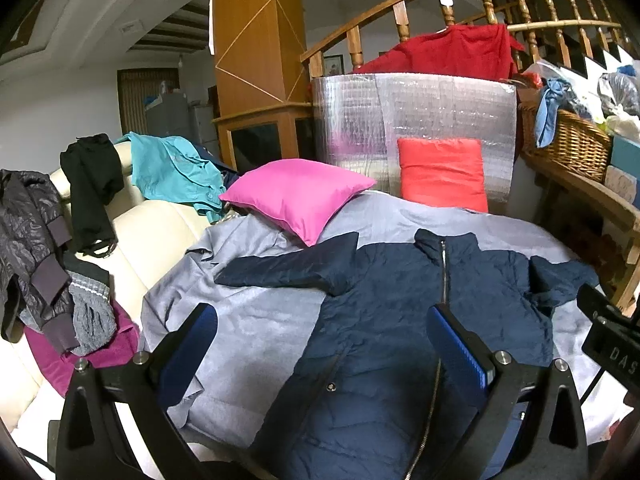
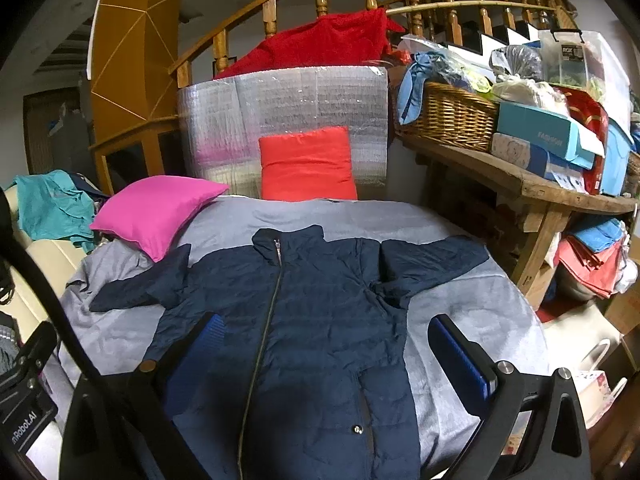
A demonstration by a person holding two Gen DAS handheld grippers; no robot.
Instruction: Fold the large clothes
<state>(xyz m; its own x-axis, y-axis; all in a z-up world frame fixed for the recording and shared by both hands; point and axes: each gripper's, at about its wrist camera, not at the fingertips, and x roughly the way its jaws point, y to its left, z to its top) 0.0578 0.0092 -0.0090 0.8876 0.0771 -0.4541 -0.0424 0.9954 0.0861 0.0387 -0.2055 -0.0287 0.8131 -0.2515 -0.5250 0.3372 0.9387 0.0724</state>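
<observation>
Right wrist: navy jacket (image 2: pixel 320 320) flat on grey sheet (image 2: pixel 460 308), both grippers released.

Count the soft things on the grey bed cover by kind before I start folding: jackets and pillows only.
Jackets: 1, the navy jacket laid flat, zipped, sleeves out.
Pillows: 2, the pink pillow on the cover's far left corner, the red pillow at the far edge against the silver mat.
Total: 3 on the grey bed cover.

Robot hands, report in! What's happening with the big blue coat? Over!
Both grippers open, empty. Navy jacket flat, zipped, sleeves spread, unfolded. Pink pillow touching one sleeve.
</observation>
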